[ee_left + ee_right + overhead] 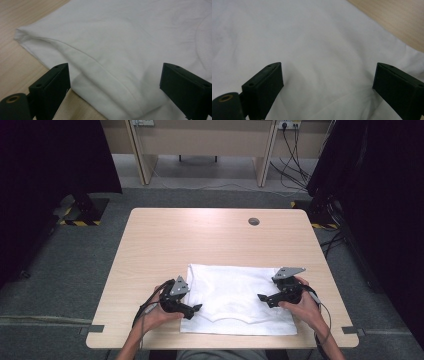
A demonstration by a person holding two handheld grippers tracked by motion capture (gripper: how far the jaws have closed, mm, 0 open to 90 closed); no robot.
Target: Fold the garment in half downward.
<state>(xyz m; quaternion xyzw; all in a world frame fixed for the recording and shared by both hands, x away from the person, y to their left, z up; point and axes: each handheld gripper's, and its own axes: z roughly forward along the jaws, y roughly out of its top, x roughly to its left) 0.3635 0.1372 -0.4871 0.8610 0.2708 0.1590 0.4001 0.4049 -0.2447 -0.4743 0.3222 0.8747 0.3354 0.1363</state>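
A folded white garment [235,297] lies flat on the near half of the wooden table [200,235]. My left gripper [196,309] rests over its left edge, jaws wide apart, pointing right. In the left gripper view the garment's folded hem [107,75] runs between the open jaws, close below my left gripper [115,82]. My right gripper [261,297] hovers over the garment's right side, pointing left, also open. In the right gripper view my right gripper [328,82] has wrinkled white cloth [312,50] beneath it and nothing pinched between the jaws.
A round cable hole [254,221] sits near the table's far edge. Bare wood [397,22] lies beyond the garment's edge. Dark curtains [50,165] flank both sides, with desk legs [141,155] and cables [292,165] on the floor behind.
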